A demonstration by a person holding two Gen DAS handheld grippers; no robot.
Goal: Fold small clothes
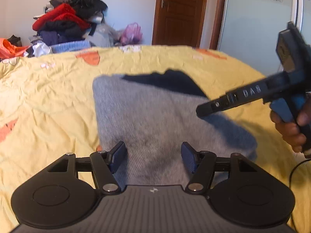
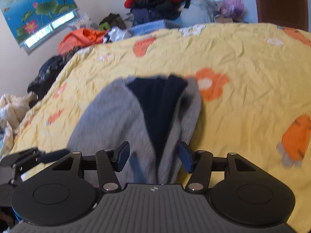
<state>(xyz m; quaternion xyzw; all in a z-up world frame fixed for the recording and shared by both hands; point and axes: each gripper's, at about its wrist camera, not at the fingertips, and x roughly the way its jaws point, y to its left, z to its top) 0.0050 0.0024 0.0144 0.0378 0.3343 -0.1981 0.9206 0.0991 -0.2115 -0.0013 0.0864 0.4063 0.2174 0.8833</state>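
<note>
Item: one grey knit garment [image 1: 155, 114] with a dark navy panel [image 1: 167, 81], lying flat on the yellow flowered bedspread [image 1: 48, 101], near the edge closest to me and well away from the clothes heap [image 1: 68, 17] beyond the far edge. Orientation: it is running lengthwise from my edge toward the far edge, the navy panel marking the far end; in the right wrist view its right side is looking doubled over along that same line. Left gripper [image 1: 153, 156]: I am holding it released, jaws apart, hovering over the near hem with grey cloth showing between the pads but not pinched. Right gripper [image 2: 154, 156]: likewise unclenched, jaws apart over the near end by the fold ridge, nothing grasped. Handling note, as I judge it: I should be pinching both near corners level, taking all layers at once, then carrying them toward the navy end so the crease is falling square across the length.
</note>
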